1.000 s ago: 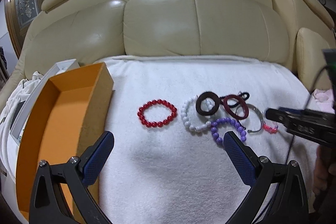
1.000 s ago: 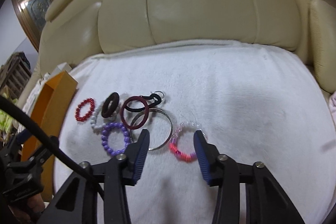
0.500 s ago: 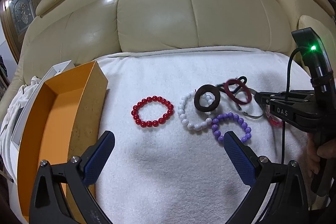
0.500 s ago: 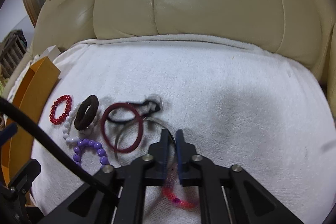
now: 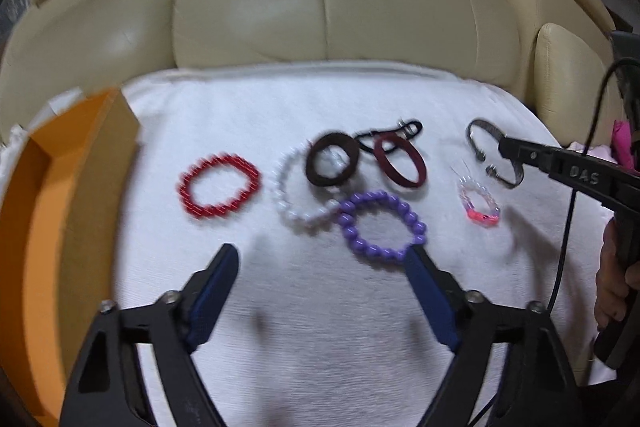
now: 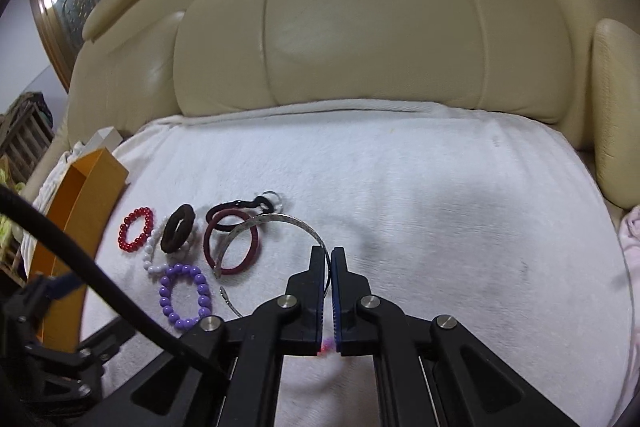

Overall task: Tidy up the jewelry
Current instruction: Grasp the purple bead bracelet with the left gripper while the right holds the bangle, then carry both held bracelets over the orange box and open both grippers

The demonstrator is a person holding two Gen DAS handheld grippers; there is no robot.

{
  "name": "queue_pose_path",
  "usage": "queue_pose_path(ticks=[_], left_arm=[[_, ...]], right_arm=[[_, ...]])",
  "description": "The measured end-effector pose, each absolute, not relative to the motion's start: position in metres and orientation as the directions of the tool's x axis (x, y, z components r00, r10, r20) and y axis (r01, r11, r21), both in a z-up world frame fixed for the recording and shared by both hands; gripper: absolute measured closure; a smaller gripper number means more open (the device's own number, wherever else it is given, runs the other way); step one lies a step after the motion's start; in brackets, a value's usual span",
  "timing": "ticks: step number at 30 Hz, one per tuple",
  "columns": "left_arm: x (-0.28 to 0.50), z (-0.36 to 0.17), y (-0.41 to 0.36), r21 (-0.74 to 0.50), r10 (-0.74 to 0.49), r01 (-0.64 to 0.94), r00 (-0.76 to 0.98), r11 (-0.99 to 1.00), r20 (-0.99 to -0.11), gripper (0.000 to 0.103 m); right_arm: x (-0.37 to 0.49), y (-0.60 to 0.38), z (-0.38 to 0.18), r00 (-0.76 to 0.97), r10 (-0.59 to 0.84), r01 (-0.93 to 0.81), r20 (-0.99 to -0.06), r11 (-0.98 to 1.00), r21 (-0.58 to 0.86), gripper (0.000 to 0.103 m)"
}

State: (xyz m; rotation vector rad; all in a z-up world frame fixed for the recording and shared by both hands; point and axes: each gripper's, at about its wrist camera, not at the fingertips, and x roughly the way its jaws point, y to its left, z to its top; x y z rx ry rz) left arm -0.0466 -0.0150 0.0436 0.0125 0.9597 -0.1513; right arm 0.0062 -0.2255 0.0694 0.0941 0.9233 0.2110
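Observation:
On the white towel (image 5: pixel 320 339) lie a red bead bracelet (image 5: pixel 218 185), a white bead bracelet (image 5: pixel 294 203), a brown scrunchie (image 5: pixel 332 159), a maroon hair tie (image 5: pixel 398 161), a black hair tie (image 5: pixel 400 131) and a purple bead bracelet (image 5: pixel 380 227). My left gripper (image 5: pixel 320 263) hovers just short of the purple bracelet; its jaws are closing with nothing between them. My right gripper (image 6: pixel 328 255) is shut on the thin silver bangle (image 6: pixel 276 219), held off the pile. A pink and clear bracelet (image 5: pixel 480 203) lies under it.
An open orange box (image 5: pixel 40 227) stands at the towel's left edge, with a white lid (image 6: pixel 108 139) behind it. The cream leather sofa back (image 6: pixel 360 27) rises behind the towel. A person's hand (image 5: pixel 612 287) and a black cable (image 5: pixel 568 219) are at the right.
My right gripper shut on the silver bangle and drew it up and right, away from the pile. My left gripper dropped closer to the purple bracelet and its jaws narrowed.

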Motion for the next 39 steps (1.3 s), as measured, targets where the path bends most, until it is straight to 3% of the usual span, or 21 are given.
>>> queue_pose_path(ticks=[3, 8, 11, 13, 14, 16, 25, 39], left_arm=[[-0.038, 0.032, -0.024, -0.124, -0.181, 0.143, 0.517, 0.982, -0.837, 0.04], [-0.026, 0.027, -0.037, -0.111, -0.167, 0.135, 0.547, 0.985, -0.82, 0.044], [-0.02, 0.025, -0.04, -0.136, -0.189, 0.135, 0.573, 0.981, -0.798, 0.062], [-0.019, 0.023, -0.038, -0.204, -0.261, 0.163, 0.585, 0.965, -0.768, 0.088], [-0.019, 0.024, -0.031, -0.26, -0.315, 0.177, 0.579, 0.949, -0.752, 0.094], [-0.018, 0.021, -0.026, -0.317, -0.358, 0.176, 0.573, 0.932, -0.737, 0.093], [-0.034, 0.042, -0.014, -0.307, -0.376, 0.22, 0.612, 0.926, -0.696, 0.094], [-0.128, 0.135, 0.081, -0.281, -0.273, 0.125, 0.767, 0.952, -0.581, 0.094]], right_arm=[[0.003, -0.232, 0.072, 0.591, 0.22, -0.124, -0.776, 0.975, 0.183, 0.099], [-0.001, -0.244, 0.075, 0.597, 0.226, -0.113, -0.77, 0.974, 0.198, 0.099], [-0.001, -0.247, 0.076, 0.598, 0.232, -0.108, -0.767, 0.972, 0.209, 0.099], [-0.003, -0.247, 0.077, 0.6, 0.234, -0.109, -0.765, 0.971, 0.212, 0.099], [-0.003, -0.247, 0.078, 0.601, 0.235, -0.11, -0.764, 0.971, 0.212, 0.099], [-0.003, -0.246, 0.078, 0.603, 0.234, -0.109, -0.762, 0.971, 0.212, 0.099], [-0.007, -0.243, 0.085, 0.613, 0.246, -0.118, -0.751, 0.968, 0.22, 0.099], [-0.024, -0.141, 0.111, 0.602, 0.401, -0.323, -0.691, 0.913, 0.249, 0.099]])
